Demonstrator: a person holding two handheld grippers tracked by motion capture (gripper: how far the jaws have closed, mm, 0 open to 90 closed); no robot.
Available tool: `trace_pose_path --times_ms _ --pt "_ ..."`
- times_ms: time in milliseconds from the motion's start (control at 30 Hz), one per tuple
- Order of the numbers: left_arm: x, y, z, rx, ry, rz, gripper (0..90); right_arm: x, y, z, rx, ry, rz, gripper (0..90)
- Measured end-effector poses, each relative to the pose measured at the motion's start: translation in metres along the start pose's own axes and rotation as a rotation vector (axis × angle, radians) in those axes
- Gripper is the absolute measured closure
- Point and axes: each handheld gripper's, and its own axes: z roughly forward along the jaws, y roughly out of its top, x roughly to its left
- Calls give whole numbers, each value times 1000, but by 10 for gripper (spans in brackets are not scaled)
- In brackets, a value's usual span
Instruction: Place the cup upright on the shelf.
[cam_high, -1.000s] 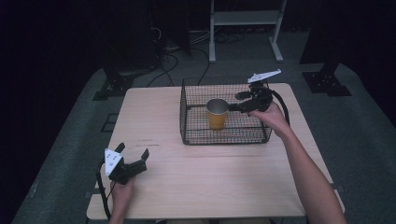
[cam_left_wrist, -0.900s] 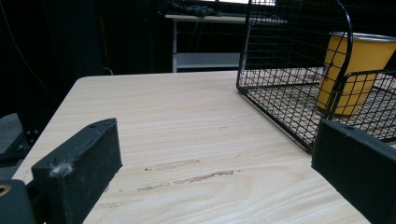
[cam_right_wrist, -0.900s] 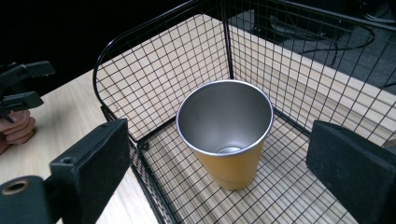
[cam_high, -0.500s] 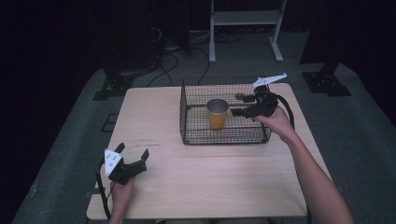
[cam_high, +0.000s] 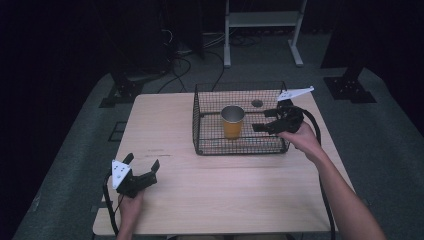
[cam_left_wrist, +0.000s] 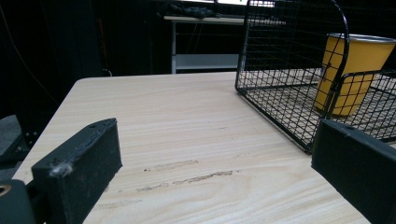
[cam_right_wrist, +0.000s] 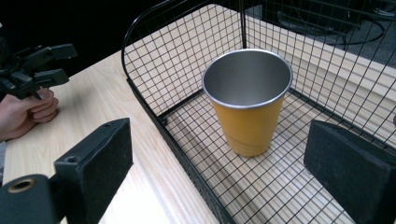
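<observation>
Seen from the high view: a wire basket (cam_high: 200, 131) standing on the far right part of the table (cam_high: 225, 195), with a yellow cup (cam_high: 232, 122) upright inside it, toward the left of the middle. Right gripper (cam_high: 264, 120) held over the basket's right end, jaws spread and pointing left at the cup, near it but not touching; a grey plate sticking up above, and a cable trailing back along the forearm. Left gripper (cam_high: 142, 165) held well apart from the basket, over the table's near left corner, jaws spread and holding nothing, white plate on top. Beyond the table, a dark floor with cables and a white stand. From the left gripper view: two black jaws wide apart at the lower corners, bare wood grain between them, the basket (cam_left_wrist: 280, 93) off to the right and the cup (cam_left_wrist: 350, 70) behind its mesh, resting upright on the wire bottom. From the right gripper view: jaws again wide apart, one over the table outside the basket (cam_right_wrist: 187, 154) wall, the other over the wire floor inside; the cup (cam_right_wrist: 247, 121) upright between and beyond them, open mouth up, steel-grey inside, empty, clear of both jaws. Farther off at the left edge, the left gripper (cam_right_wrist: 49, 63) in a hand, jaws parted.
</observation>
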Motion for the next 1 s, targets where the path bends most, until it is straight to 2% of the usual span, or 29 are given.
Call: trace_pose_path --times_ms 733,1000 --pt "-1 0 0 2 -1 7 8 18 -18 -4 -25 61 -1 76" --pt "-1 0 0 3 0 8 8 24 -27 -4 -14 79 -2 76"
